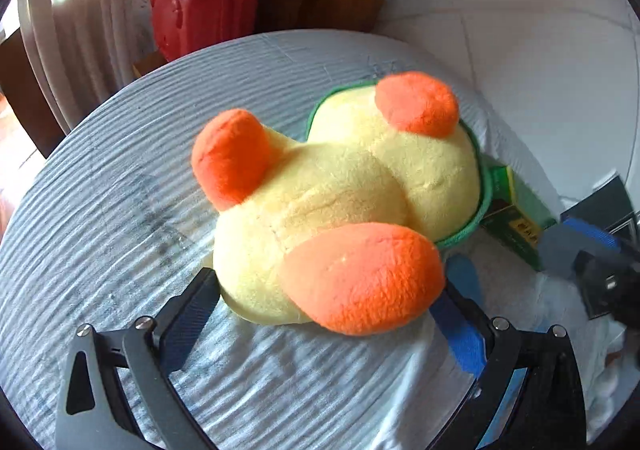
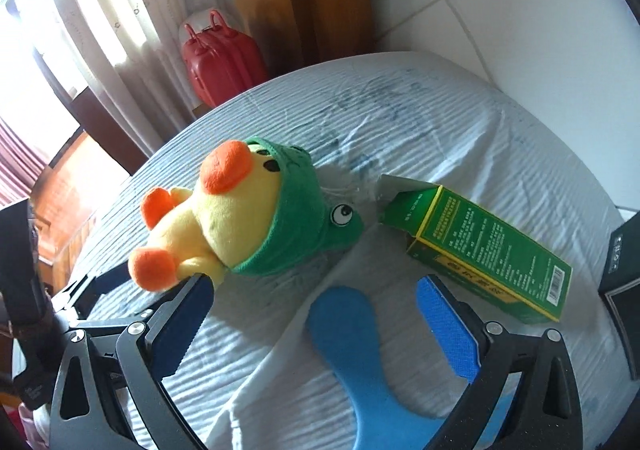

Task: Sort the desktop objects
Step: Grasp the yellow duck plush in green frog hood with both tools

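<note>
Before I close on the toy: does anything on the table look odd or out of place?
The plush duck lies on its back, feet up, not upright. The green carton lies on its side with one end flap open, so contents might slip out. The striped cloth is creased. Nothing looks spilled.

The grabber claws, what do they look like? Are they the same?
Yes, they match. The left gripper and right gripper each have two dark grey metal fingers with triangle cut-outs, shiny round screws, and flat textured blue pads.

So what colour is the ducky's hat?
Green, with frog eyes; the duck's hood shows best from the right wrist view.
</note>
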Demonstrator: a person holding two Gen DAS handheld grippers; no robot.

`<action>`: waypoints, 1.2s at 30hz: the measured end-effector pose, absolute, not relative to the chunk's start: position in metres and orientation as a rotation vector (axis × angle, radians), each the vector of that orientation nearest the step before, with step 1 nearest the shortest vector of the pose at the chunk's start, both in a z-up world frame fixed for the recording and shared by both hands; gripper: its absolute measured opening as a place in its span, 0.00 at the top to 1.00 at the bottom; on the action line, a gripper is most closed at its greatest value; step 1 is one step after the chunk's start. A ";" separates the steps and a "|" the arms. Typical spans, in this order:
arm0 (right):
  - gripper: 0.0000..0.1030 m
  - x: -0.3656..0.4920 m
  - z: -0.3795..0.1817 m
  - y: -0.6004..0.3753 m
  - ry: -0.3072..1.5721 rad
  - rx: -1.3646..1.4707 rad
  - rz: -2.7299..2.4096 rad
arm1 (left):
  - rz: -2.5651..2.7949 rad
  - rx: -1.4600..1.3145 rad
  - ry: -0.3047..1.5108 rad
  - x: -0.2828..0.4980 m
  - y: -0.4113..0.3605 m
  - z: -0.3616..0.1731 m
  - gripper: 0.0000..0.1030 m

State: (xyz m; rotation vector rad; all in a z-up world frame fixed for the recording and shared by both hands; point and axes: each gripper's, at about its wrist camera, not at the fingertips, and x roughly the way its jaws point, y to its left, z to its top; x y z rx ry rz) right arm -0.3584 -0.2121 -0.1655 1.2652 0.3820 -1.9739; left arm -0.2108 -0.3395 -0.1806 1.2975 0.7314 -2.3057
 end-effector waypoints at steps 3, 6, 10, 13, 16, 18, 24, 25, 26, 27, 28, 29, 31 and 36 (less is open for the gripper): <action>0.00 -0.359 -0.164 -0.220 0.414 1.256 -1.955 | -2.279 1.333 0.563 -0.206 -0.338 -0.194 0.00; 0.00 -0.357 -0.166 -0.233 0.479 1.237 -1.941 | -2.245 1.323 0.580 -0.193 -0.363 -0.198 0.00; 0.00 -0.365 -0.176 -0.256 0.493 1.249 -1.915 | -2.300 1.308 0.609 -0.174 -0.372 -0.174 0.00; 0.00 -0.369 -0.184 -0.267 0.452 1.291 -1.869 | -2.358 1.222 0.677 -0.161 -0.365 -0.147 0.00; 0.00 -0.369 -0.192 -0.273 0.416 1.316 -1.816 | -2.334 1.197 0.677 -0.171 -0.367 -0.144 0.00; 0.00 -0.370 -0.195 -0.276 0.427 1.310 -1.817 | -2.301 1.224 0.643 -0.186 -0.367 -0.154 0.00; 0.00 -0.375 -0.211 -0.291 0.486 1.317 -1.792 | -2.333 1.237 0.602 -0.201 -0.364 -0.163 0.00; 0.00 -0.376 -0.215 -0.294 0.495 1.321 -1.790 | -2.333 1.244 0.609 -0.201 -0.369 -0.166 0.00; 0.00 -0.377 -0.219 -0.296 0.499 1.318 -1.785 | -2.332 1.246 0.616 -0.200 -0.371 -0.167 0.00; 0.00 -0.378 -0.220 -0.297 0.498 1.314 -1.780 | -2.331 1.250 0.622 -0.202 -0.373 -0.169 0.00; 0.00 -0.379 -0.220 -0.297 0.493 1.310 -1.776 | -2.330 1.266 0.622 -0.200 -0.372 -0.167 0.00; 0.00 -0.380 -0.220 -0.297 0.485 1.320 -1.770 | -2.333 1.279 0.613 -0.198 -0.371 -0.165 0.00; 0.00 -0.378 -0.219 -0.293 0.478 1.338 -1.764 | -2.356 1.295 0.559 -0.192 -0.366 -0.160 0.00; 0.00 -0.377 -0.224 -0.291 0.481 1.383 -1.751 | -2.340 1.401 0.461 -0.213 -0.366 -0.187 0.04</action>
